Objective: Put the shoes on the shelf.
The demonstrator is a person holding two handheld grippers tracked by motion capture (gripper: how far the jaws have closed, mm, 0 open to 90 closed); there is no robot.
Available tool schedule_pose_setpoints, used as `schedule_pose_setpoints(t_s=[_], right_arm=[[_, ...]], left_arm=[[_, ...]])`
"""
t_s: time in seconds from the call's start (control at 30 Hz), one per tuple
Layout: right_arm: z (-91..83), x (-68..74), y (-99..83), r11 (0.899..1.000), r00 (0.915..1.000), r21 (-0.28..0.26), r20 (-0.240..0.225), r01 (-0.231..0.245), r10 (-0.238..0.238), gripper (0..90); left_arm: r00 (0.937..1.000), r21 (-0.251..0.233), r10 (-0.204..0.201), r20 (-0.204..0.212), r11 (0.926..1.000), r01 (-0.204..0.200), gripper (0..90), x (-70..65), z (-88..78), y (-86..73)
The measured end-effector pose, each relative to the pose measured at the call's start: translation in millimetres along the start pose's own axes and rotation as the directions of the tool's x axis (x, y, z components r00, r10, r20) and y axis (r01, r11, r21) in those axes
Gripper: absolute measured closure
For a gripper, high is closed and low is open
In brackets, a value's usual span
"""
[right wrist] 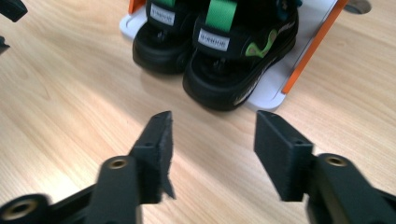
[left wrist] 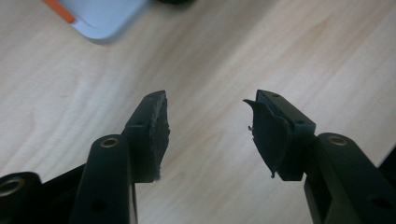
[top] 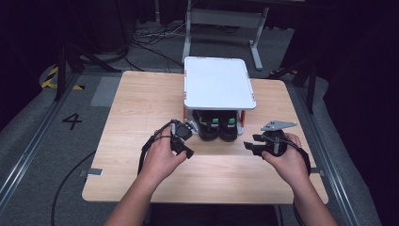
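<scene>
A light wooden table (top: 141, 179) carries a small white two-level rack (top: 219, 82) at its far middle. The rack has a flat white top shelf and orange uprights (right wrist: 312, 46) at the corners. On its lower shelf stands a pair of black sandals (right wrist: 219, 51) with green straps, side by side, toes pointing toward the person and reaching past the shelf's front edge.

The left gripper (top: 187, 151) is held in the person's left hand (top: 160, 157), just in front of the rack's left corner and close to the left sandal, without touching it. Seen from its own camera, the left gripper (left wrist: 210, 130) has its jaws spread apart with bare tabletop between them; nothing is gripped. The pad (left wrist: 266, 135) on one jaw is torn and curling at its edge. A corner of the rack's white shelf shows at the top of that view.

The right gripper (top: 250, 144) is held in the right hand (top: 289, 162), near the rack's right front corner, a grey three-cornered plate (top: 278, 125) on top. In its own view the right gripper (right wrist: 212, 149) stands with jaws wide apart and empty, above the tabletop, pointing at the sandals just ahead.

Cables lie on the grey floor beyond the table.
</scene>
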State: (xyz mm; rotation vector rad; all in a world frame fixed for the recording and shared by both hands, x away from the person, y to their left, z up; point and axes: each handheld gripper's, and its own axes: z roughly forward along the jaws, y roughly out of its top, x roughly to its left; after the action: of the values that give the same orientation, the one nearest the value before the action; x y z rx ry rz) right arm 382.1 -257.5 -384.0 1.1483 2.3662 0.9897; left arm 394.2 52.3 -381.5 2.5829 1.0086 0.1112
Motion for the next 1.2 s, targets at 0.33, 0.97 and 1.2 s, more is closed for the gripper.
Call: schedule_pose_setpoints(t_s=[0.33,0.97,1.2], right_arm=[[20.4,2.7,-1.6,0.997,0.9993,0.078,0.037,-0.013,0.01,70.3],[71.4,-2.4,-9.4,0.997,0.9976,0.032,0.015,-0.067,0.067,81.2],[86.1,-5.9,-12.1,0.997,0.997,0.005,0.019,-0.075,0.075,81.7]], left_arm=[[0.9996,-0.009,-0.028,-0.011,0.9996,0.028,52.5,-11.1,16.7,24.4],[0.9924,-0.183,-0.117,-0.036,0.9771,0.109,80.8,-17.7,65.3,57.3],[0.991,-0.231,-0.118,-0.063,0.9677,0.101,82.5,-17.0,78.8,61.9]])
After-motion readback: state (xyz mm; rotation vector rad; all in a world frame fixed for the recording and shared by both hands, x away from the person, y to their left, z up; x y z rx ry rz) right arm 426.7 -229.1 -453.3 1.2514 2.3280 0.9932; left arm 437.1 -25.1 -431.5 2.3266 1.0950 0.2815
